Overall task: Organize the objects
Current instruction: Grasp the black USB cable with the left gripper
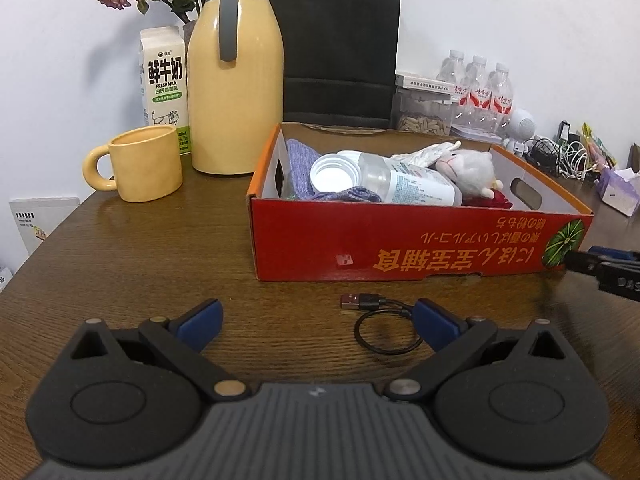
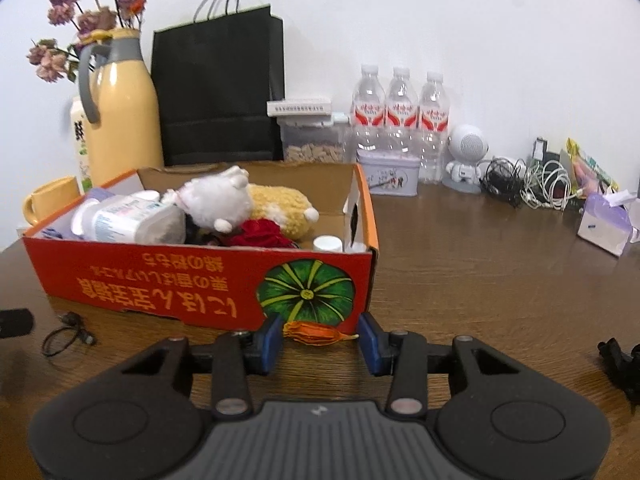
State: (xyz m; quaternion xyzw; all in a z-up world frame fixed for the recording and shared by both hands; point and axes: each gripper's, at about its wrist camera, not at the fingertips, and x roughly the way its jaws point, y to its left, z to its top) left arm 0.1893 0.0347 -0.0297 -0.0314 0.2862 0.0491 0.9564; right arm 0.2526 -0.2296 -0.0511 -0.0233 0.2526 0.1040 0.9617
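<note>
A red cardboard box (image 1: 400, 248) (image 2: 160, 280) stands on the brown table, holding a plastic bottle (image 1: 404, 184), plush toys (image 2: 216, 200) and purple cloth (image 1: 300, 164). In front of its pumpkin picture my right gripper (image 2: 320, 338) is shut on a small orange flower-like thing (image 2: 316, 332), just above the tabletop. My left gripper (image 1: 318, 322) hangs wide open over the table with nothing between its fingers. A coiled black USB cable (image 1: 384, 328) (image 2: 64, 334) lies beside its right finger (image 1: 436, 324). The right gripper's tip (image 1: 608, 272) shows at the left wrist view's right edge.
At the back left are a yellow jug (image 1: 236, 80), yellow mug (image 1: 144, 164) and milk carton (image 1: 164, 88). A black paper bag (image 2: 216, 92), three water bottles (image 2: 400, 116), a white speaker figure (image 2: 466, 160), tangled cables (image 2: 532, 184) and a tissue pack (image 2: 608, 224) line the wall.
</note>
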